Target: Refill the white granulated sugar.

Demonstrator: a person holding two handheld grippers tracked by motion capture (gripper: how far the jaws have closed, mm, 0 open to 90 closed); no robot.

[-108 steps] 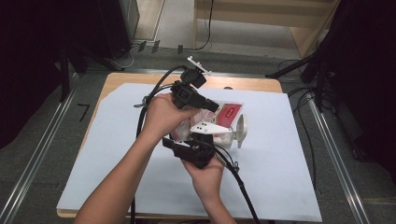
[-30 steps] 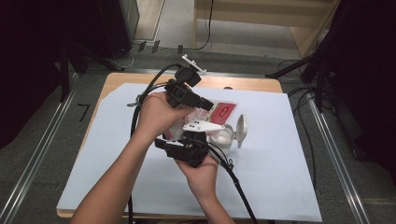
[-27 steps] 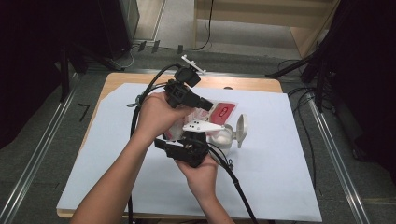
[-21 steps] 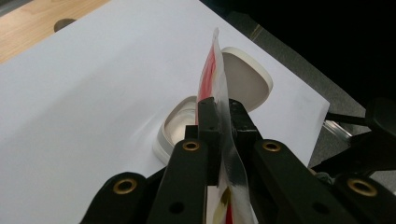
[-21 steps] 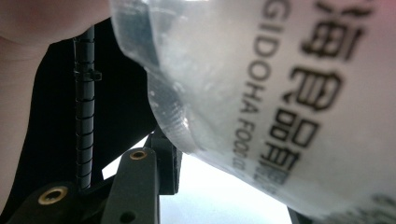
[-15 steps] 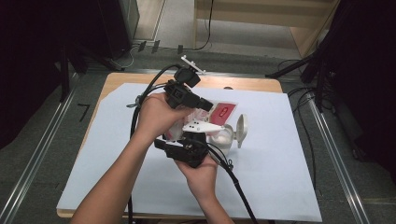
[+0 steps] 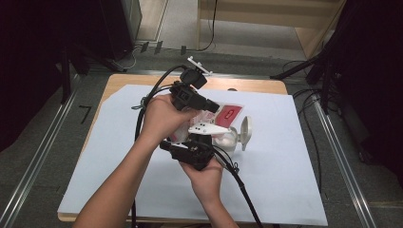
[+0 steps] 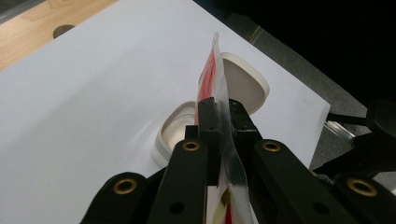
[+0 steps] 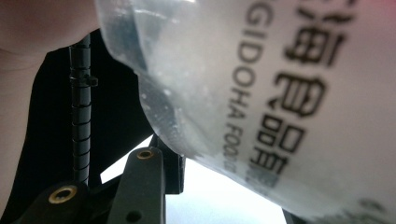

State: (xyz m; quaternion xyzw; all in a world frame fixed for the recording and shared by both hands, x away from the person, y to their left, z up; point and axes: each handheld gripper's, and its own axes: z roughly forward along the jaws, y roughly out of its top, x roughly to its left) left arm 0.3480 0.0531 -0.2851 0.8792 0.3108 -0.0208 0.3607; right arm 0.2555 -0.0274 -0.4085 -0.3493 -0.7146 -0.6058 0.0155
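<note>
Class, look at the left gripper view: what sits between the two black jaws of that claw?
The left claw is shut on the thin edge of a red and clear packet; nothing else lies between the jaws.

pouch [image 8: 219, 84]: glossy clear plastic | table [image 7: 247, 84]: wood | sheet [image 7: 285, 190]: matt paper
</note>
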